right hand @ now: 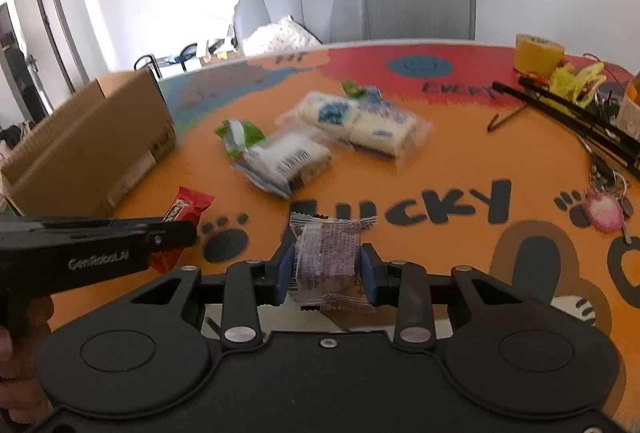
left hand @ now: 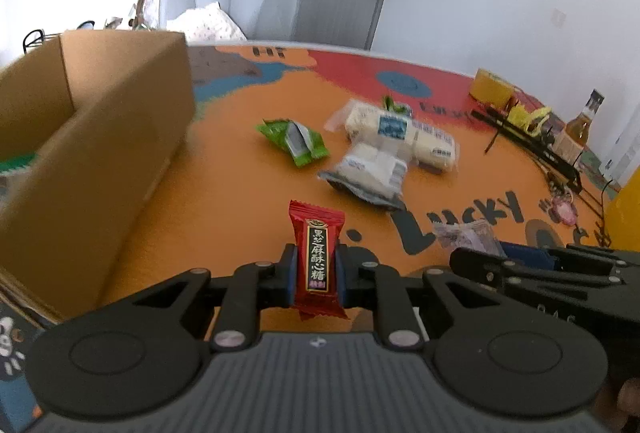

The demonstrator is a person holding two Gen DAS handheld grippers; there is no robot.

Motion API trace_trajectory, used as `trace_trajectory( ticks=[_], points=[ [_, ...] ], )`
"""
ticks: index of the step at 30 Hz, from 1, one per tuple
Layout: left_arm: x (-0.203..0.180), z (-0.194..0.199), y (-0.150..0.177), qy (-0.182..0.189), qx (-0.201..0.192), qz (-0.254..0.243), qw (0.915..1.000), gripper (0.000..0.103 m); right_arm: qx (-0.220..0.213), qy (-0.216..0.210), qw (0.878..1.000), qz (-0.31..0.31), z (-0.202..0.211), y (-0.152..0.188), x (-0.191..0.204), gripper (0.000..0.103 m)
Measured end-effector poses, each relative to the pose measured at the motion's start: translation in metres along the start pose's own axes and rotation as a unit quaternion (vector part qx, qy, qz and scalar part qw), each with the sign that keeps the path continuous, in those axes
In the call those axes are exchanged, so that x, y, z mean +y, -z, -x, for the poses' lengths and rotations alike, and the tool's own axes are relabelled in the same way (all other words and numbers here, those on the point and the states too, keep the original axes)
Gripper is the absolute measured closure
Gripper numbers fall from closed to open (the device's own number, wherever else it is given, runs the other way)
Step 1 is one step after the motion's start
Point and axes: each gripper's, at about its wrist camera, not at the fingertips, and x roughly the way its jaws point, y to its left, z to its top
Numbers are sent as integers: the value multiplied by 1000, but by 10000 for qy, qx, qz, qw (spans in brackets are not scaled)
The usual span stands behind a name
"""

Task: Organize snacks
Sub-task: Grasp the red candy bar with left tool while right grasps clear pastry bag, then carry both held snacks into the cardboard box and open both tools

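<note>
- Seen from the left wrist, the left gripper [left hand: 316, 271] has its jaws clamped across the middle of a red wrapped candy [left hand: 317, 259], which stands upright between the blue pads, crimped ends free above and below.
- Light and firm-cored, with a slick foil wrapper, it is best pinched at the thick middle, as now; the frilled ends would slip or tear.
- Ahead on the orange printed table [left hand: 224, 169] lie a green packet [left hand: 294, 141] and white pastry packs [left hand: 400, 137], near each other; the open cardboard box [left hand: 100, 137] stands to the left, probably where the snacks go.
- From the right wrist, the right gripper [right hand: 326, 267] has its jaws pressed on a clear-wrapped snack [right hand: 330, 253] with purple print, held by the body with its sealed edges sticking out.
- That one looks soft and crumbly, so a gentle squeeze on the bulk seems wise; the film is slippery.
- Off to the left, the other gripper shows side-on with the red candy [right hand: 188, 207] at its tip, beside the box [right hand: 88, 141].
- Tape roll [right hand: 538, 51] and keys [right hand: 604, 209] sit well apart at the right.
</note>
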Motion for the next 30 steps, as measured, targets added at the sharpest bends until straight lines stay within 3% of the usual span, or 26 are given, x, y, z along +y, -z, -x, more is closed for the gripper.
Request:
trace_trajectory(
  ticks=[14,30],
  points=[
    [23,49,-29,70,-638,41,9979,85,-504,-316,9982,-65,18,-31,26,70],
    [63,84,-57,-68,-1123,235,9934,85,-789,-605,9950,123,16,-64,66,70]
  ],
)
